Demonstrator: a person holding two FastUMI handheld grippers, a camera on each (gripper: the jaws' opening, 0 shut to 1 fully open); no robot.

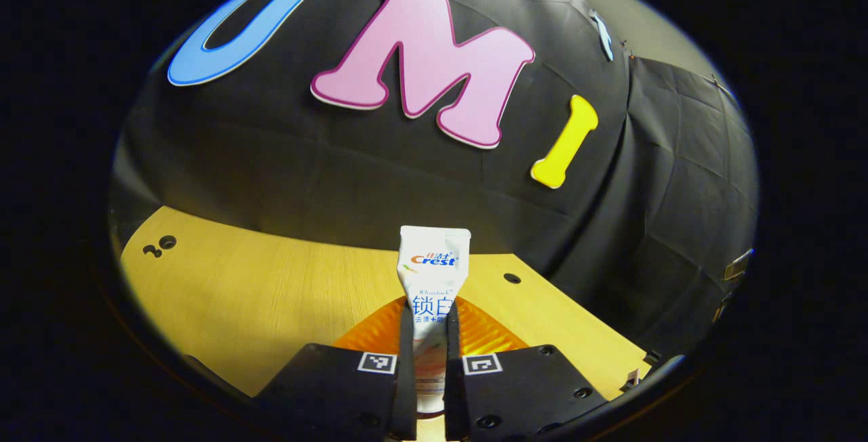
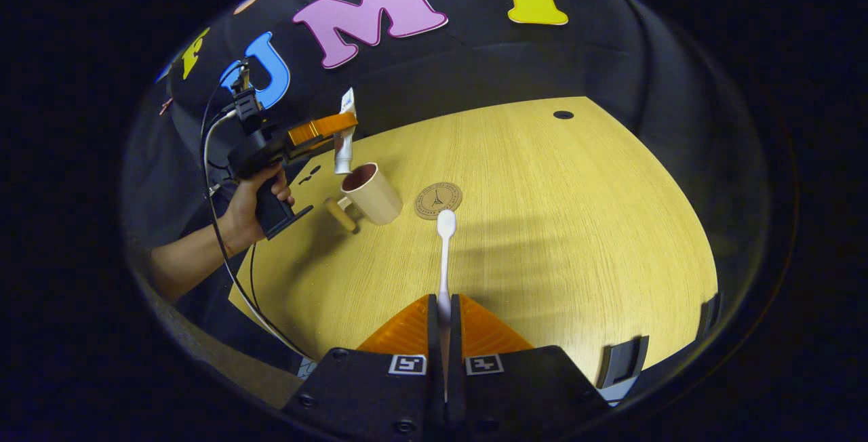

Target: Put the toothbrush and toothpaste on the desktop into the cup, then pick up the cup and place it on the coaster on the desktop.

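Dim booth, worktop [image 2: 542, 225] warmly lit from above, soft shadow bands across it, strong fisheye bending toward nine and three o'clock, focus sharp

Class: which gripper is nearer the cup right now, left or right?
Left. The left gripper holds the toothpaste just above the cup; the right gripper, gripping the toothbrush, sits farther back.
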